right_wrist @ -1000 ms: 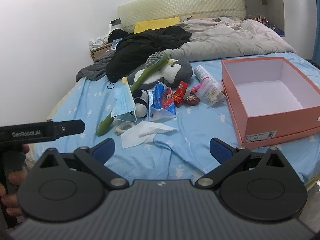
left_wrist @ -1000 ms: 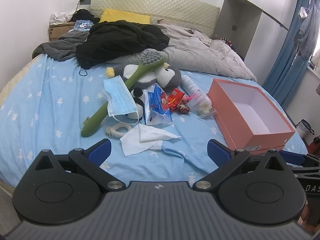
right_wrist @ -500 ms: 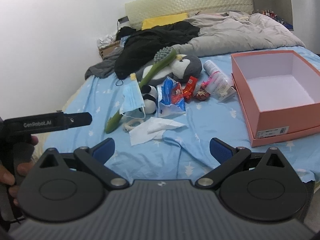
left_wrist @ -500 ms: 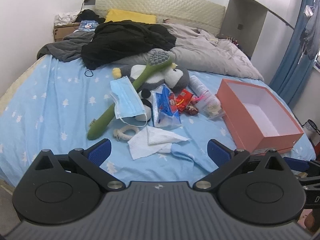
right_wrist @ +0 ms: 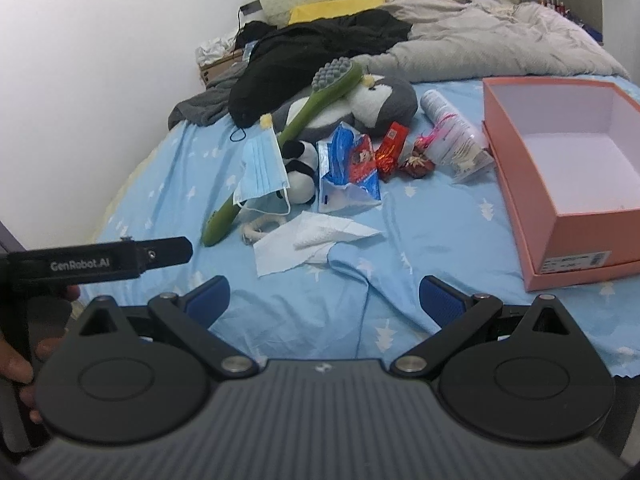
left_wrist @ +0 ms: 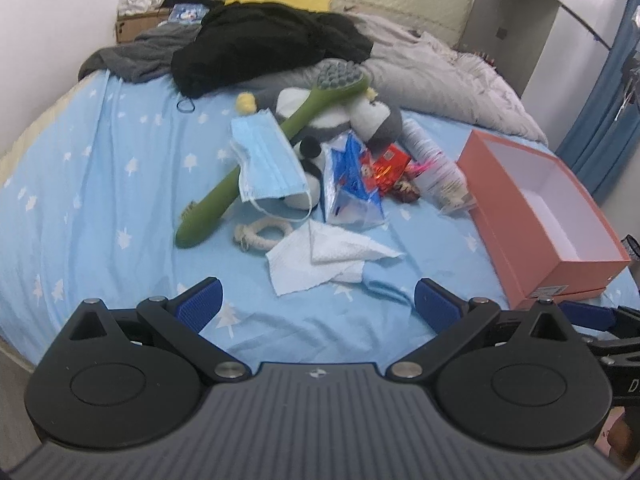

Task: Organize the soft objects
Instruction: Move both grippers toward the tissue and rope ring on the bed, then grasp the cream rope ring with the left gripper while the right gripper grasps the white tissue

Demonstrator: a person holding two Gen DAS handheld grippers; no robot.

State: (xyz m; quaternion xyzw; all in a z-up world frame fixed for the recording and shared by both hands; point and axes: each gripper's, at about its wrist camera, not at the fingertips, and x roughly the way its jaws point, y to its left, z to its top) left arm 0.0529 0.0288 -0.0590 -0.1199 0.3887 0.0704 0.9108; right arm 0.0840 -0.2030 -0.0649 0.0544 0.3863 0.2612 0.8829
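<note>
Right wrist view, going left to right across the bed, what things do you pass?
Green brush handle → face mask → panda toy → blue wrapper → red packet → clear bag → pink box.

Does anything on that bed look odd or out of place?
Yes: a long green brush lies propped across a plush penguin, hardly a soft thing. A face mask is draped over it.

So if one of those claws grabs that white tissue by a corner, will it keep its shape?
Probably not. The white tissue lies crumpled and folded on the sheet, so it likely droops limp. It looks thin and light, so it may flutter or tear under a hard pinch.
</note>
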